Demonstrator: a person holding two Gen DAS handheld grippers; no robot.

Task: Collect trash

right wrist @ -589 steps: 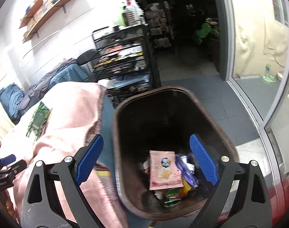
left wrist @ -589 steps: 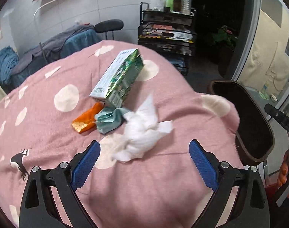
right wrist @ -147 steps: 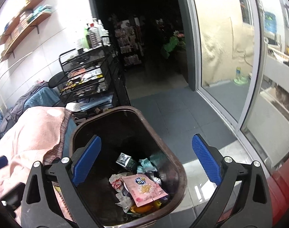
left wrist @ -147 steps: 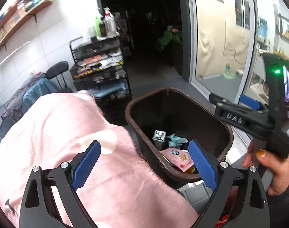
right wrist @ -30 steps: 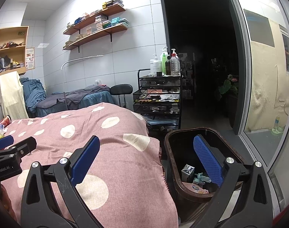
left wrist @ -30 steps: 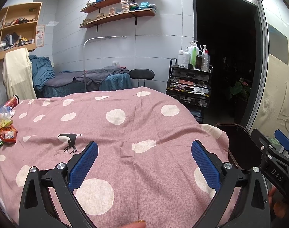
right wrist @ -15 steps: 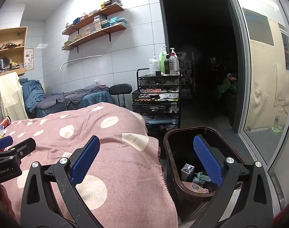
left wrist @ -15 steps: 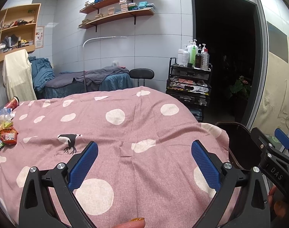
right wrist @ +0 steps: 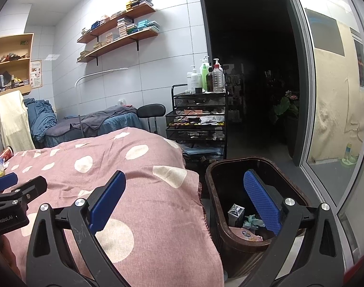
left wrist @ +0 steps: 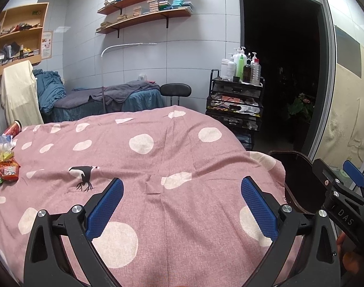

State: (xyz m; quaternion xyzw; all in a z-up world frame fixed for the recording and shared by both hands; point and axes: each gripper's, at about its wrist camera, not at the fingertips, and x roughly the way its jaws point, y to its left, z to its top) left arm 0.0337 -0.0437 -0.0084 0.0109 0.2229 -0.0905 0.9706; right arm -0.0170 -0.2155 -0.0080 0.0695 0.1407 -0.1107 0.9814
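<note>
At the far left edge of the pink dotted bedspread [left wrist: 172, 157], a small heap of snack wrappers [left wrist: 3, 169] is lying beside a clear plastic bottle [left wrist: 1, 142] and a red cup [left wrist: 13, 128]; all three are sitting well apart from both tools. Over the near middle of the bedspread the left gripper [left wrist: 182, 202] is hovering, its blue pads spread wide and holding nothing, with bare cloth showing between them. Past the bedspread's right edge the brown trash bin [right wrist: 232, 233] is standing on the floor, just beside the hanging cloth. Inside it a silver carton [right wrist: 235, 211], a teal crumpled scrap [right wrist: 252, 222] and a pink packet [right wrist: 247, 234] are lying. The right gripper [right wrist: 184, 201] is hanging over the bedspread's right edge and the bin rim, fingers spread apart, gripping nothing.
</note>
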